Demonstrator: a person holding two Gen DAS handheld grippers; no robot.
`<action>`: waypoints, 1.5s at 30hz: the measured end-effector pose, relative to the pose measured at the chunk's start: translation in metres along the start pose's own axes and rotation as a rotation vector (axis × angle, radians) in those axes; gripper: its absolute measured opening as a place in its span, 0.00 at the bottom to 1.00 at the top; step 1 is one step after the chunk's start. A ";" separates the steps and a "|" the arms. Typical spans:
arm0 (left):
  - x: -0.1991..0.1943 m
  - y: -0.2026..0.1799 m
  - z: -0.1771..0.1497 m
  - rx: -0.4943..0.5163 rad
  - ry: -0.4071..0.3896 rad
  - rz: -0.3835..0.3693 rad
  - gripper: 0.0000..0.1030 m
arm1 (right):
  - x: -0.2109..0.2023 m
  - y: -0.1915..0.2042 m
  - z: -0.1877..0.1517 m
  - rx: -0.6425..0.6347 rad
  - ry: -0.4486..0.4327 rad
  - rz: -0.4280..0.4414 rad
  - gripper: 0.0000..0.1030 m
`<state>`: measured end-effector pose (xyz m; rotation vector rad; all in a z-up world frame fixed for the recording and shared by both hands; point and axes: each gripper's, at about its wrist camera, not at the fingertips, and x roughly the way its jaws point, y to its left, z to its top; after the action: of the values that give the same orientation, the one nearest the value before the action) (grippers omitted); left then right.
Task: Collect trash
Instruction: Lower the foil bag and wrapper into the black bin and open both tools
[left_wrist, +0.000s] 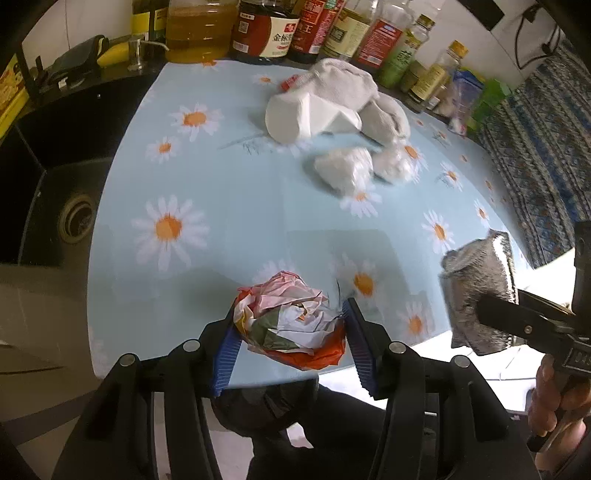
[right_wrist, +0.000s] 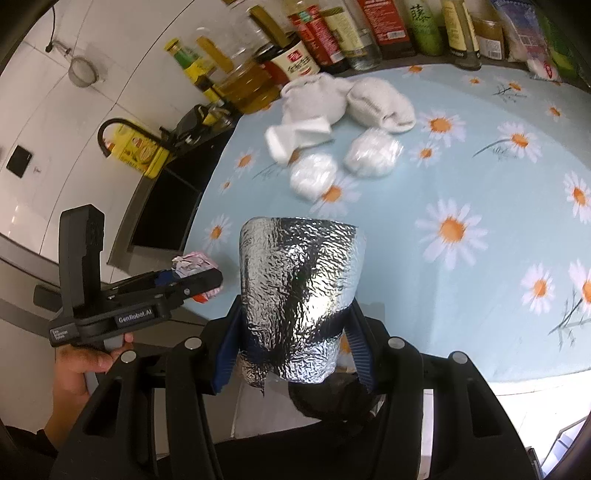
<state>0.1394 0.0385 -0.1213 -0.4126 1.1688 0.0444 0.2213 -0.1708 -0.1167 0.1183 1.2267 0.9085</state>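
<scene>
My left gripper (left_wrist: 293, 332) is shut on a crumpled wad of coloured paper (left_wrist: 291, 317), held above the near edge of the daisy-print table (left_wrist: 229, 192). My right gripper (right_wrist: 295, 332) is shut on a silver foil bag (right_wrist: 301, 291), also over the near table edge. In the left wrist view the foil bag (left_wrist: 476, 291) shows at the right; in the right wrist view the left gripper (right_wrist: 192, 280) with the paper wad (right_wrist: 194, 262) shows at the left. Two clear-wrapped white balls (left_wrist: 345, 168) (right_wrist: 314, 175) lie mid-table.
A white cloth (left_wrist: 351, 85) and a white block (left_wrist: 295, 118) lie at the back of the table, before a row of sauce and oil bottles (left_wrist: 266, 29). A dark sink (left_wrist: 55, 177) is left of the table. Something dark (left_wrist: 266, 402) lies below the table edge.
</scene>
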 end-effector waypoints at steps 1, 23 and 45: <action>-0.001 0.000 -0.005 0.000 0.000 -0.007 0.50 | 0.001 0.003 -0.004 -0.001 0.004 0.000 0.51; -0.005 0.012 -0.101 -0.007 0.069 -0.081 0.50 | 0.023 0.041 -0.076 -0.026 0.110 -0.004 0.51; 0.031 0.029 -0.139 -0.058 0.190 -0.080 0.50 | 0.061 0.025 -0.102 0.021 0.215 -0.008 0.52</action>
<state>0.0221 0.0128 -0.2030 -0.5239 1.3392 -0.0313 0.1240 -0.1534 -0.1878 0.0324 1.4350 0.9188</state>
